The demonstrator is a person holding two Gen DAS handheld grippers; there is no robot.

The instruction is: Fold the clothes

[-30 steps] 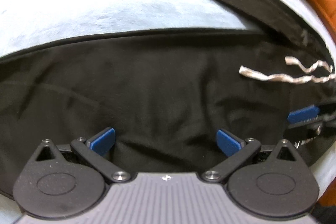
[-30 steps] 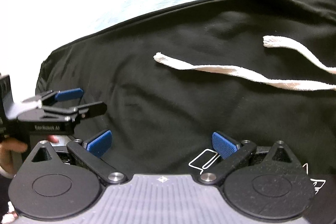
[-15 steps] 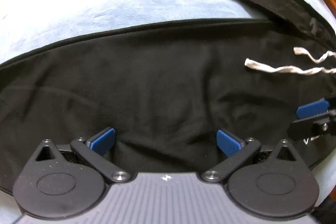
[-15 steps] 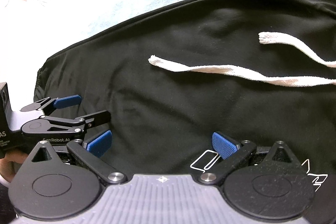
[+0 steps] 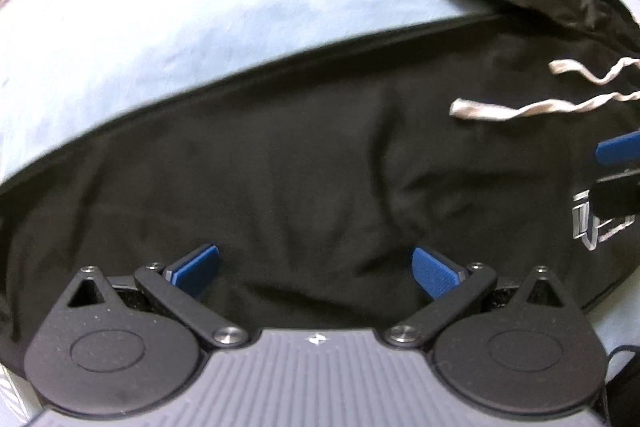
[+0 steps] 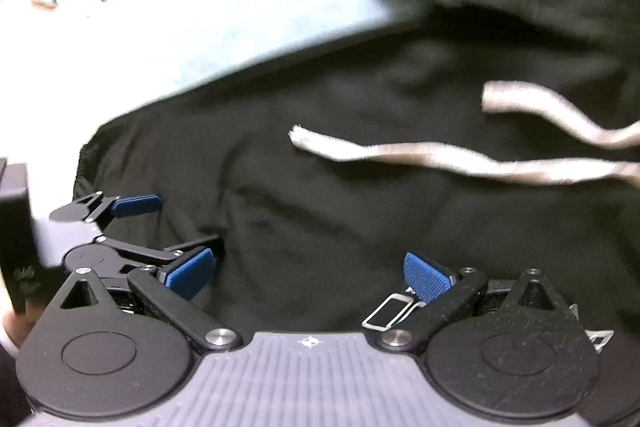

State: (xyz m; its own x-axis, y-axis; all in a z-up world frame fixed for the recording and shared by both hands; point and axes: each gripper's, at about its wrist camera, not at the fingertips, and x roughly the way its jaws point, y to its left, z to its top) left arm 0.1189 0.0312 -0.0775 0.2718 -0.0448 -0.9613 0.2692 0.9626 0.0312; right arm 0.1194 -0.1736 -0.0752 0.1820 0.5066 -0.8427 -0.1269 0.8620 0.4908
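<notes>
Right wrist view blurs versus half a second ago: both grippers, left gripper [image 5: 314,269] and right gripper [image 6: 308,273], jaws wide and empty, are advancing over the black hoodie [image 5: 300,167] on the bed [image 5: 180,19], grasp pending.

black garment [image 5: 304,179]: matt soft cloth, lightly creased | drawstring [image 6: 460,157]: off-white woven cotton tape, frayed end | counter [image 5: 200,27]: pale blue, matt, faintly mottled | left gripper [image 5: 314,269] fingers [image 5: 434,271]: blue ribbed rubbery pads, matt black grainy plastic arms, shiny metal screws | right gripper [image 6: 308,273]: same finish
</notes>
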